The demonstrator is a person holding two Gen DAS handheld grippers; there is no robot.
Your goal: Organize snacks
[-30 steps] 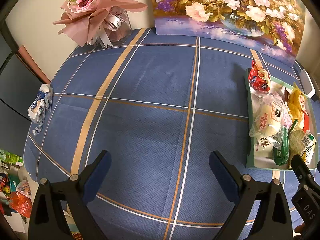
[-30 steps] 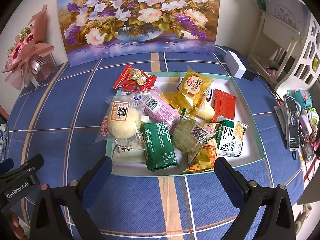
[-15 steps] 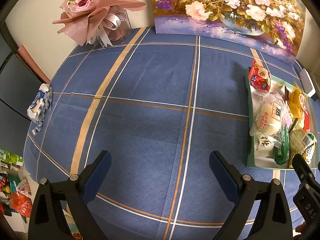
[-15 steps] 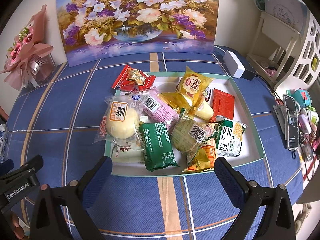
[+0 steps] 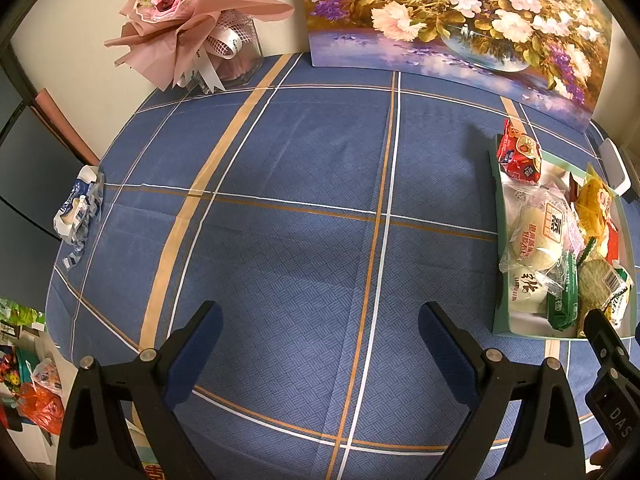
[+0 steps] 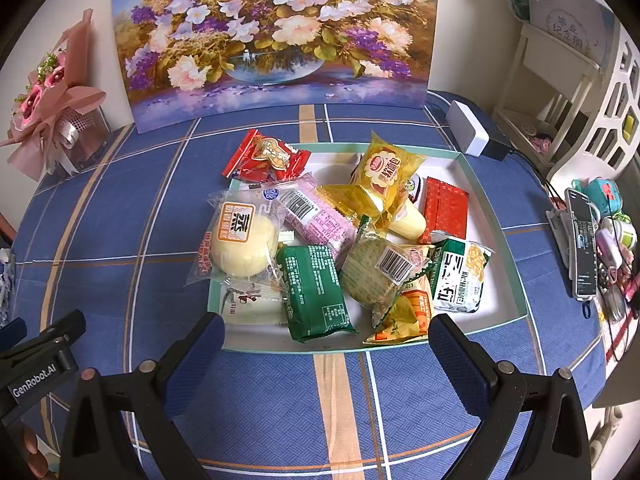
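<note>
I see a flower painting [image 6: 276, 32] top centre, a pink bouquet [image 5: 192, 20] upper left, and perhaps a phone [image 6: 582, 244] at right.

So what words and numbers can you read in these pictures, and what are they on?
"GenRobot.AI": on the left gripper, seen from the right wrist view.
"DAS", cut off at the edge: on the right gripper, seen from the left wrist view.
"G13": on the orange snack packet.
Chinese characters on the steamed bun packet, yellow bread packet and corn snack packet: not clear enough to quote.
Barcode digits and back-label print: too small.
</note>
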